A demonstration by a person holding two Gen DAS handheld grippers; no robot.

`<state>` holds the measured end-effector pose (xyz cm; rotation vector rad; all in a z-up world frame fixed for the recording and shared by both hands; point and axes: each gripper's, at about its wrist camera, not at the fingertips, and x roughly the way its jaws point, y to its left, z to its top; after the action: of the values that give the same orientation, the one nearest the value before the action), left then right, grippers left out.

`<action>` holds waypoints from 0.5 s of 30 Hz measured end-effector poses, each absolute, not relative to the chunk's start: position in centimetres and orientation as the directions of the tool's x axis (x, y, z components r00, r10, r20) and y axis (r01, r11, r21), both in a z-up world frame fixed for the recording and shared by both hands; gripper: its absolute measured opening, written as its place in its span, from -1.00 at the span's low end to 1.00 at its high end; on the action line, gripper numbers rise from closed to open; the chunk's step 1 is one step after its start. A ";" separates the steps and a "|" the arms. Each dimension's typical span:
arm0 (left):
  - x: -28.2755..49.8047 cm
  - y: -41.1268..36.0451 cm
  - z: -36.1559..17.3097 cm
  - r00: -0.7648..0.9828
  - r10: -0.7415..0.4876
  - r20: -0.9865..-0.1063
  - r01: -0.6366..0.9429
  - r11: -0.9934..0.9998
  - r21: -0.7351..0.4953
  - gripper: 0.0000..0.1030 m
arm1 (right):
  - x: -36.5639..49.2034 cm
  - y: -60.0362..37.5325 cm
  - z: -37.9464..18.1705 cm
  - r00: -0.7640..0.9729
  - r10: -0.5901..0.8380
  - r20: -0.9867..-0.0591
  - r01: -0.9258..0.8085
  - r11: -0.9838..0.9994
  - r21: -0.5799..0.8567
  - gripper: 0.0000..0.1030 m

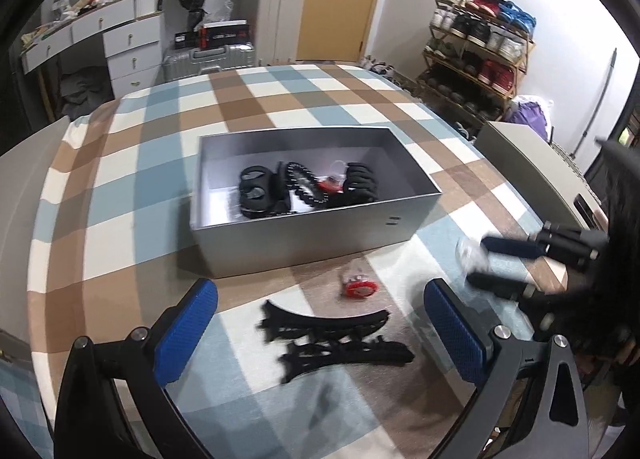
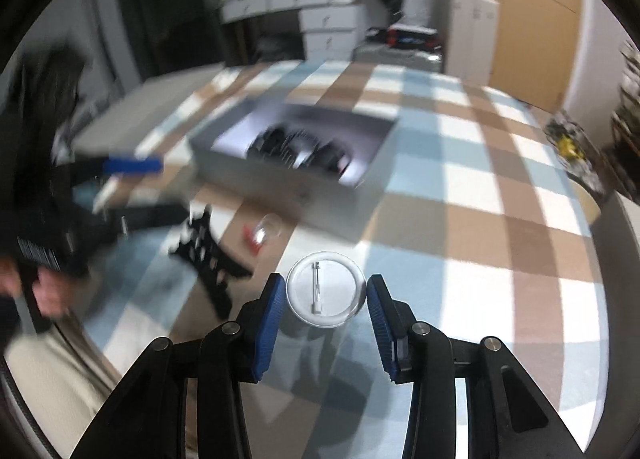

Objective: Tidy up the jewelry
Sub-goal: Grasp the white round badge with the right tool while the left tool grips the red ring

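A grey open box (image 1: 304,235) sits mid-table and holds several black hair clips and a beaded bracelet (image 1: 306,185). In front of it lie a black hair clip (image 1: 332,339) and a red item in a clear bag (image 1: 360,286). My left gripper (image 1: 320,323) is open, its fingers either side of the black clip, above it. My right gripper (image 2: 326,295) is shut on a round white pin badge (image 2: 326,290), its back with the pin facing the camera, held above the table. In the left wrist view the right gripper (image 1: 476,261) shows at the right with the badge (image 1: 470,255), blurred.
The table carries a blue, brown and white checked cloth (image 1: 120,179). A grey box lid (image 1: 532,163) lies at the right table edge. Behind the table are drawers, suitcases and a shoe rack (image 1: 476,47). The box also shows in the right wrist view (image 2: 280,175).
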<state>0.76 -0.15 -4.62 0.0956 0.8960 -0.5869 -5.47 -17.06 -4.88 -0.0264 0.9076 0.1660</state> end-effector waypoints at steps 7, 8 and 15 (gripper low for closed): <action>1.5 -3.1 -5.8 0.423 -0.449 -0.787 0.542 0.821 -0.178 0.95 | -6.0 -20.9 -1.3 0.723 0.137 -0.677 -0.052 0.988 0.144 -0.20; 1.6 -3.6 -6.0 0.414 -0.447 -0.793 0.548 0.818 -0.175 0.95 | -6.0 -21.3 -1.1 0.729 0.140 -0.670 -0.046 0.987 0.157 -0.20; 1.9 -5.4 -7.4 0.373 -0.411 -0.832 0.572 0.808 -0.143 0.54 | -6.2 -21.8 -0.5 0.737 0.191 -0.648 -0.062 0.974 0.218 -0.20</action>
<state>1.94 -5.36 -7.39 0.1803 1.0076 -0.6341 -6.19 -21.82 -0.51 0.1868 0.7295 0.1398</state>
